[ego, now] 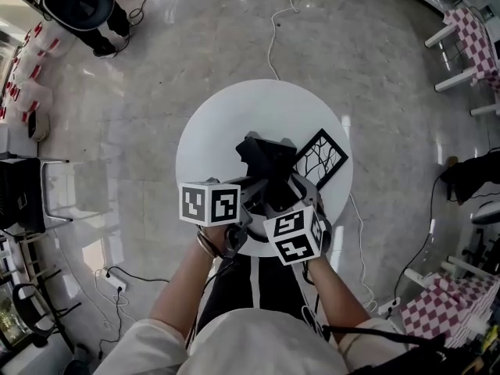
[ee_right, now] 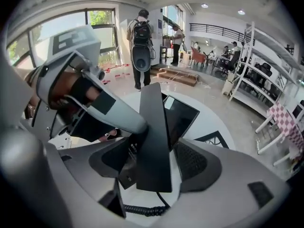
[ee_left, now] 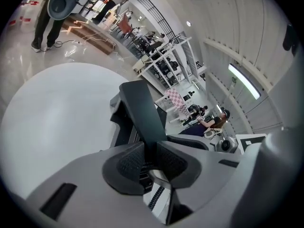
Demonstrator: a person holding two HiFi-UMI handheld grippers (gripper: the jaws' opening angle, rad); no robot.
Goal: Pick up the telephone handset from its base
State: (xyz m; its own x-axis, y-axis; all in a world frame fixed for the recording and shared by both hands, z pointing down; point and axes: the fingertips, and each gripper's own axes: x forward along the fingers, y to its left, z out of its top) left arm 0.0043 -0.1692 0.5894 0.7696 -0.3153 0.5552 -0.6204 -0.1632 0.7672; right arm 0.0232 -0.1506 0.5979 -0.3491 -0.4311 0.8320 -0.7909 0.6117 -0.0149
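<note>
Right gripper view: one handset (ee_right: 154, 122) between right gripper's (ee_right: 156, 161) spread jaws; left gripper (ee_left: 151, 163) clamps it.

The telephone handset (ee_right: 154, 141) and its coiled cord (ee_right: 142, 211) are black against a plain white round table (ego: 211, 131), where a square panel (ego: 322, 156) shows black branch-like tracery over white. Both the left gripper (ee_left: 151, 156) and right gripper (ee_right: 154, 164) are grey with darker dotted pads (ee_right: 194, 161) (their cubes (ego: 209, 203) carry black-and-white square markers). The floor (ego: 375, 45) is pale grey marble, the chair cloth (ego: 478, 31) pink-and-white check.
</note>
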